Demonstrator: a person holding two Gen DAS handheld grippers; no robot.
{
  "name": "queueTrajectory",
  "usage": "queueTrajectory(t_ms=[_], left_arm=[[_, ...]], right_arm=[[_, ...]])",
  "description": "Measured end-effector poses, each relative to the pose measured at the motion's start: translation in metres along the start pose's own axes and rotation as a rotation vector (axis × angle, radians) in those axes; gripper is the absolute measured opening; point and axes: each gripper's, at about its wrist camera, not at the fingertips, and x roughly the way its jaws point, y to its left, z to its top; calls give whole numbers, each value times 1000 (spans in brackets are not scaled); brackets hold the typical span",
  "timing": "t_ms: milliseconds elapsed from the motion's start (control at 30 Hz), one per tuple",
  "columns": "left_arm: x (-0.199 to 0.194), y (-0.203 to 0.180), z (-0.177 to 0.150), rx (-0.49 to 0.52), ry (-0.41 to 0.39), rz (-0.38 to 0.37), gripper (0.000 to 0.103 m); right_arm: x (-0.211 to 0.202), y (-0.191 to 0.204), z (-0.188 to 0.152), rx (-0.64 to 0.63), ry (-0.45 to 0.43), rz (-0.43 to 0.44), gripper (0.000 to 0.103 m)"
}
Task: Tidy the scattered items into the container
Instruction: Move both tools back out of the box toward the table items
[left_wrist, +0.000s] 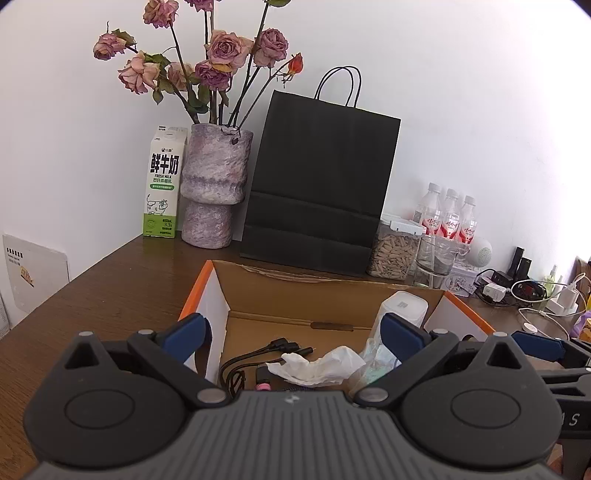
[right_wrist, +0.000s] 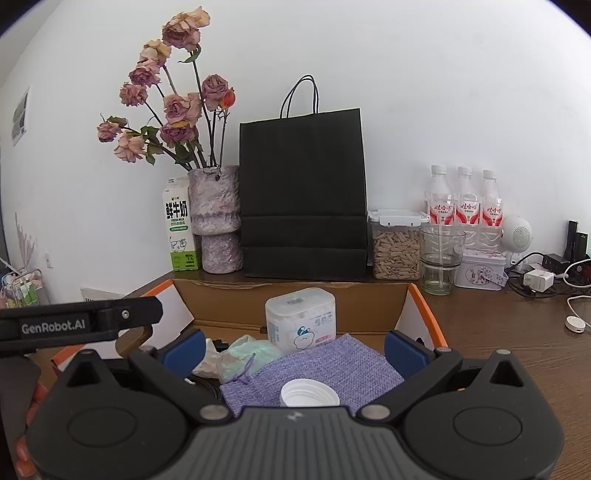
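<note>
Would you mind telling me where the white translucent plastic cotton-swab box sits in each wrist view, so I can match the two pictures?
Left wrist view: the white translucent plastic cotton-swab box stands at the right inside the open cardboard box, partly behind a blue jaw pad.
Right wrist view: it stands centre frame, against the box's back wall.
Shared landmark: the black paper bag directly behind the box.
</note>
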Motion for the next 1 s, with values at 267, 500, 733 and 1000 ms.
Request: queueTrajectory(t_ms=[267,500,733,1000], left_arm=[[-1,-2,0,10,11,-10,103],[-9,0,-1,0,-10,10,103],[-33,4,-3,-21,-45,21,103],[-61,2,-11,-10,-39,25,103]], right_arm=[[-5,2,1,-6,-5,9,103],[-10,4,0,-8,-8,19,103],[-30,11,0,-32,-34,27,103],[-52,10,-9,-19,-15,26,103]])
